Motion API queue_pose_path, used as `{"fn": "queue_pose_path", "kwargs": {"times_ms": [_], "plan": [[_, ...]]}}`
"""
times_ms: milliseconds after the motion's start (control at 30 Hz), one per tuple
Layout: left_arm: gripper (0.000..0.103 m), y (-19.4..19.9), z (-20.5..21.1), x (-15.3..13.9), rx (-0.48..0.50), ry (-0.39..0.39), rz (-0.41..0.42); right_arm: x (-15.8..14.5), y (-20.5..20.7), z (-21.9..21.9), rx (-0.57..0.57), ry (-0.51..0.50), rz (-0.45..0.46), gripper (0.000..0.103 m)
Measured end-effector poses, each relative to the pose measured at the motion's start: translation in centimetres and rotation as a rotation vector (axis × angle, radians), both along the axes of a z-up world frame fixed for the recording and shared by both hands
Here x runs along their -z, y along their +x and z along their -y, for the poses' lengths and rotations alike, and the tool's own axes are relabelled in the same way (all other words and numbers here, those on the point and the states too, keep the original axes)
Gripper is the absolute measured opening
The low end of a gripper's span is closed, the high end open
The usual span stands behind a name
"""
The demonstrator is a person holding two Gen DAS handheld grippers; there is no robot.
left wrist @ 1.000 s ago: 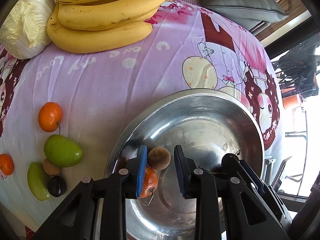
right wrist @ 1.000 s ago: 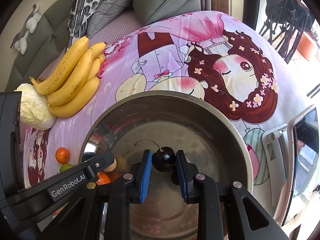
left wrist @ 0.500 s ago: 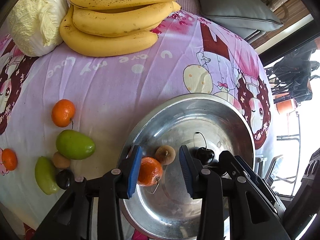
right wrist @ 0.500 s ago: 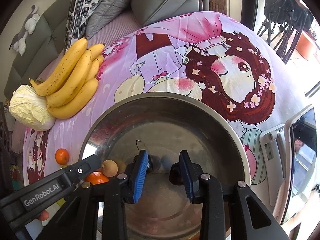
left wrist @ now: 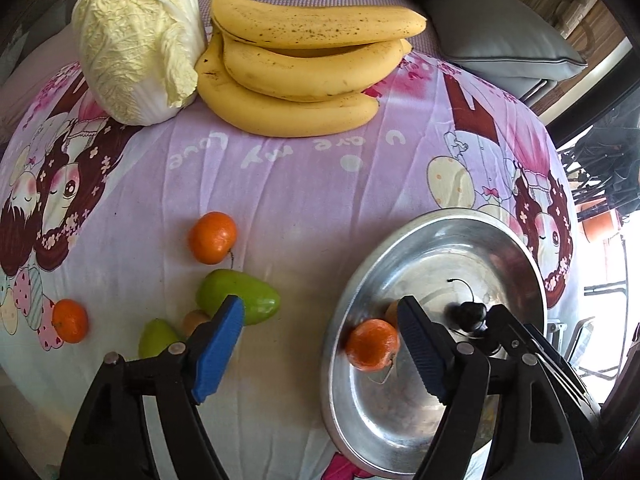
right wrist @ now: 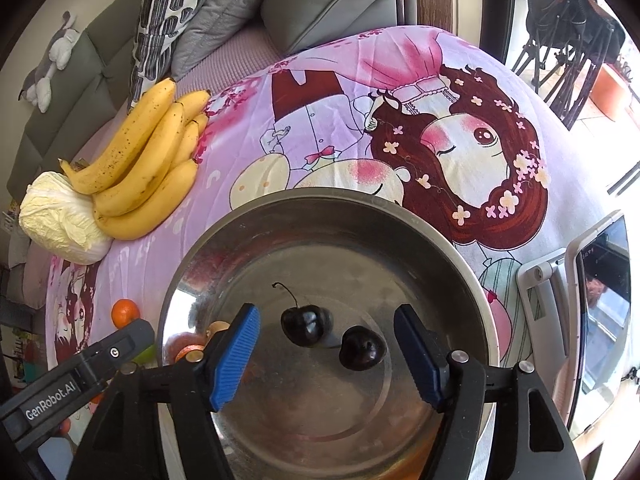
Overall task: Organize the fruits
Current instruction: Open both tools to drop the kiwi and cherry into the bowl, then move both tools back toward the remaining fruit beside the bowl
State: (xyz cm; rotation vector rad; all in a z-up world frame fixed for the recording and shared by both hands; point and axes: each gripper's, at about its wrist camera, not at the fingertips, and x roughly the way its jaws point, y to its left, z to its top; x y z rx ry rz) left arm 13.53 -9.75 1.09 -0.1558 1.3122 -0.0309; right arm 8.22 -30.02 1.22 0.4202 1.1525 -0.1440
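A steel bowl (left wrist: 520, 248) (right wrist: 460, 256) sits on a pink cartoon cloth. It holds a tangerine (left wrist: 372, 345), a brown fruit partly hidden behind my left finger, and two dark cherries (right wrist: 307, 325) (right wrist: 362, 348). My left gripper (left wrist: 320, 344) is open and empty, straddling the bowl's left rim. My right gripper (right wrist: 326, 354) is open and empty above the bowl, with both cherries lying between its fingers. On the cloth to the left lie two tangerines (left wrist: 212, 237) (left wrist: 70, 320), two green fruits (left wrist: 240, 296) (left wrist: 158, 338) and a small brown fruit (left wrist: 194, 320).
A bunch of bananas (left wrist: 304, 68) (right wrist: 144, 164) and a napa cabbage (left wrist: 136, 36) (right wrist: 60, 216) lie at the far side. Grey cushions (right wrist: 328, 0) sit behind. A phone on a stand (right wrist: 592, 292) is right of the bowl.
My right gripper has opened and let the cherry go into the bowl. My left gripper has opened wide and moved left, off the bowl's middle, leaving the tangerine and brown fruit inside.
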Motion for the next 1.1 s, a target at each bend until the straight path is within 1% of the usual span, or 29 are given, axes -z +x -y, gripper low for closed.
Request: {"fn": "queue_pose_path", "kwargs": {"times_ms": [67, 133, 200, 433, 467, 567, 800, 1000, 1100], "plan": [[0.086, 0.1, -0.5, 0.4, -0.016, 0.008, -0.004, 0.1, 0.0, -0.1, -0.002, -0.005, -0.005, 0.079], [0.087, 0.1, -0.9, 0.8, -0.027, 0.022, -0.008, 0.2, 0.2, -0.2, -0.007, -0.013, -0.009, 0.082], [0.089, 0.1, -1.1, 1.1, -0.035, 0.033, -0.012, 0.3, 0.2, -0.3, -0.008, -0.02, -0.013, 0.088], [0.095, 0.1, -1.7, 1.8, -0.056, 0.049, -0.038, 0.6, 0.3, -0.5, -0.009, -0.042, -0.034, 0.098], [0.096, 0.0, -1.8, 1.8, -0.058, 0.05, -0.042, 0.7, 0.3, -0.5, -0.01, -0.045, -0.034, 0.102], [0.096, -0.1, -2.1, 2.0, -0.068, 0.04, -0.053, 0.6, 0.3, -0.5, -0.011, -0.05, -0.03, 0.102], [0.096, -0.2, -2.1, 2.5, -0.074, 0.045, -0.075, 0.7, 0.4, -0.8, -0.019, -0.057, -0.039, 0.102], [0.096, -0.5, -2.2, 2.1, -0.067, 0.051, -0.065, 1.1, 0.4, -0.8, -0.014, -0.064, -0.058, 0.103], [0.096, -0.7, -2.4, 1.9, -0.06, 0.056, -0.063, 0.9, 0.3, -0.9, -0.017, -0.061, -0.049, 0.103]]}}
